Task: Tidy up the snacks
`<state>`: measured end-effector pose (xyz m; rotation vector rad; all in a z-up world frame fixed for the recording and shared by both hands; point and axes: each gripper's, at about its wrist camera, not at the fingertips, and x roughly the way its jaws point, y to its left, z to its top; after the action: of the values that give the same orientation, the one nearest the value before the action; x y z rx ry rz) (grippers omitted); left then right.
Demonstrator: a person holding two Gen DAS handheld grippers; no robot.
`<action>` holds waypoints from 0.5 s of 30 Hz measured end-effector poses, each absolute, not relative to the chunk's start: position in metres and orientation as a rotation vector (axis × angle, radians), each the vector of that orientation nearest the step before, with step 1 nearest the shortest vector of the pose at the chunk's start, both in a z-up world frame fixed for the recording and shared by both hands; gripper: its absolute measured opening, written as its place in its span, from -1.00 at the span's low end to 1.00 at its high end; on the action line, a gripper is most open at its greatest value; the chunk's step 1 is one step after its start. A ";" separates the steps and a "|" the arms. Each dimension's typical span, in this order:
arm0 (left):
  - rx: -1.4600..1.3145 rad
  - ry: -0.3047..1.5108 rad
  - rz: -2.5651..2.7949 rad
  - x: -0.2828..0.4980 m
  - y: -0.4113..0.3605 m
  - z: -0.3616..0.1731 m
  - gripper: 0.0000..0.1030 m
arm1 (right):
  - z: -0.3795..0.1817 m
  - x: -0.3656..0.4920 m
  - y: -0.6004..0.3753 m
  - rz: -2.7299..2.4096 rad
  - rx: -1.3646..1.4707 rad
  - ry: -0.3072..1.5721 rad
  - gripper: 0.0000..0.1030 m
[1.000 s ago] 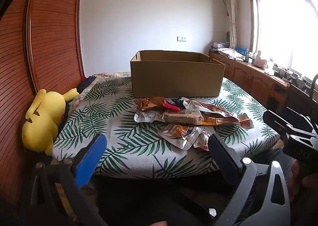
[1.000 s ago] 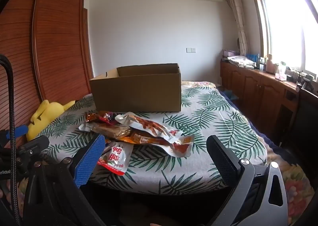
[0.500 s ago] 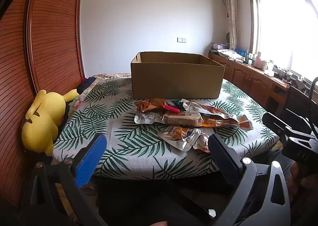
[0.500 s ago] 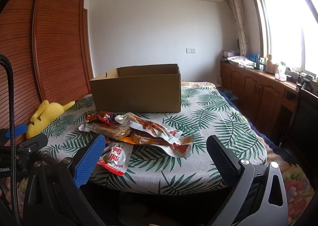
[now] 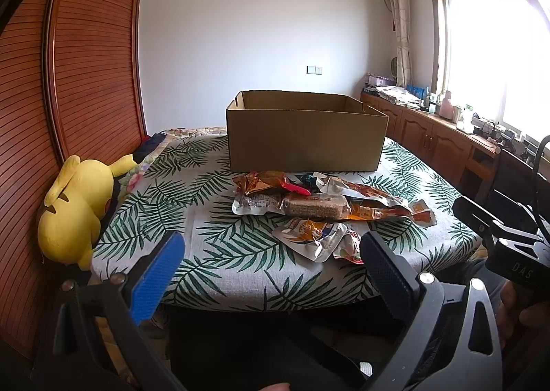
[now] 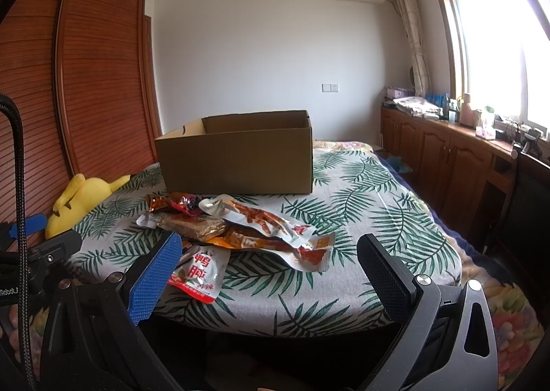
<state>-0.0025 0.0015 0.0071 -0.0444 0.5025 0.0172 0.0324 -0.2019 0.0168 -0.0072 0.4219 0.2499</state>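
A pile of snack packets [image 5: 319, 205] lies on the leaf-print table [image 5: 192, 212], in front of an open cardboard box [image 5: 306, 136]. In the right wrist view the pile [image 6: 240, 226] and box [image 6: 240, 157] show too, with a white and red packet [image 6: 199, 274] nearest. My left gripper [image 5: 271, 263] is open and empty, held before the table's near edge. My right gripper [image 6: 268, 263] is open and empty, also short of the near edge. The box's inside is hidden.
A yellow plush toy [image 5: 75, 205] leans at the table's left side by a wooden slatted wardrobe [image 5: 68, 81]. Wooden cabinets [image 6: 447, 157] with clutter run under the window on the right. The right gripper's body shows in the left wrist view [image 5: 508, 253].
Both views have shifted only slightly; the left gripper has drifted a little, and the box and snacks sit marginally higher in frame. Both stay open.
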 end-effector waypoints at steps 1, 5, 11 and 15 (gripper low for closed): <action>-0.045 0.503 0.017 -0.003 0.001 0.007 0.98 | 0.017 0.032 -0.202 0.251 -0.007 0.422 1.00; -0.045 0.502 0.016 -0.003 0.001 0.007 0.98 | 0.017 0.032 -0.202 0.252 -0.007 0.422 1.00; -0.045 0.501 0.017 -0.003 0.001 0.008 0.98 | 0.016 0.032 -0.202 0.251 -0.007 0.422 1.00; -0.045 0.501 0.016 -0.003 0.001 0.009 0.98 | 0.016 0.032 -0.202 0.251 -0.007 0.421 1.00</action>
<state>-0.0029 0.0011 0.0086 -0.0449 0.5013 0.0158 0.0323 -0.2024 0.0163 -0.0067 0.4215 0.2506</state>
